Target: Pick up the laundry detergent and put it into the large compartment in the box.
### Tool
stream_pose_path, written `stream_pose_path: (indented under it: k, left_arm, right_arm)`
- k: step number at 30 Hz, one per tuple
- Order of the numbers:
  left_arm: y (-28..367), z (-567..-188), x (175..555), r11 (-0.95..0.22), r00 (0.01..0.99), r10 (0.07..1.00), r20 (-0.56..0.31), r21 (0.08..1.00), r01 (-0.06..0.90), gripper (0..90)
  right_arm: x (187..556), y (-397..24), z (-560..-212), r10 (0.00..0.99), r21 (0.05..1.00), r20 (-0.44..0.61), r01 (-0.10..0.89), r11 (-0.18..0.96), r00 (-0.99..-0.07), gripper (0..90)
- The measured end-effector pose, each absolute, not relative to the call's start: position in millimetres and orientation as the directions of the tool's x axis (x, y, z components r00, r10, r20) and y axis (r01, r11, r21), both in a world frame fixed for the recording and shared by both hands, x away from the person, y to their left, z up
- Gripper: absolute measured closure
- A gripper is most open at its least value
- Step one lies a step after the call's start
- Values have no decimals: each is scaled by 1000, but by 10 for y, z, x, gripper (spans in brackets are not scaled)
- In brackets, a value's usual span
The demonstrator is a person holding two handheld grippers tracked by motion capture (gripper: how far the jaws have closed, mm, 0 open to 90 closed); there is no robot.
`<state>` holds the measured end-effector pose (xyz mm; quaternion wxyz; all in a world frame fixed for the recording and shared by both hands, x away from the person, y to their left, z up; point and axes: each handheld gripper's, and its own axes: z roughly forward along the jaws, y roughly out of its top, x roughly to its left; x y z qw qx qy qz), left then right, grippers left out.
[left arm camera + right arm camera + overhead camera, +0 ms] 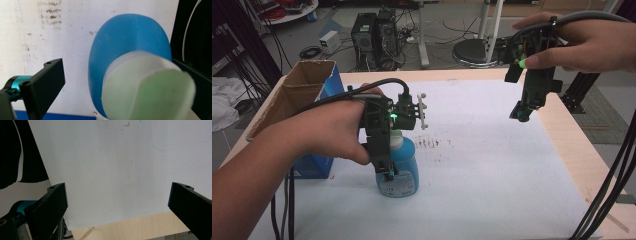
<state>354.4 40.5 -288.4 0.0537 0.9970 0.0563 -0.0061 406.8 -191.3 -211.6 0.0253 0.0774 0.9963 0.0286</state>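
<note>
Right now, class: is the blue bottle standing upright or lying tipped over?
Upright. The blue bottle stands on the white sheet, white cap on top, facing the left gripper above it.

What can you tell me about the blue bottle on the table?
The blue plastic bottle stands upright on the white sheet, beside the cardboard box. It has a rounded, flattish body, a pale label low on its front and a ribbed white cap. The left hand-held gripper is over it, jaws open around the cap.
</note>
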Motion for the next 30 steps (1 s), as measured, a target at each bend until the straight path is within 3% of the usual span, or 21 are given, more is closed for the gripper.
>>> stream_pose_path:
  k: [15,20,22,30]
  left_arm:
    - [333,-2967,3548,-991,994,105,-18,80,106,18]
    - [336,-2968,3534,-992,995,101,-10,77,101,41]
    - [336,-2956,3534,-993,996,91,-17,75,92,119]
    - [321,-2975,3527,-994,996,86,-13,63,87,120]
  right_arm:
    - [4088,-1912,-2158,153,64,-46,150,987,-987,15]
    - [4098,-1902,-2169,150,63,-45,147,987,-988,15]
    - [4099,-1902,-2169,149,66,-45,146,987,-988,15]
    - [4097,-1893,-2176,146,58,-49,143,988,-988,15]
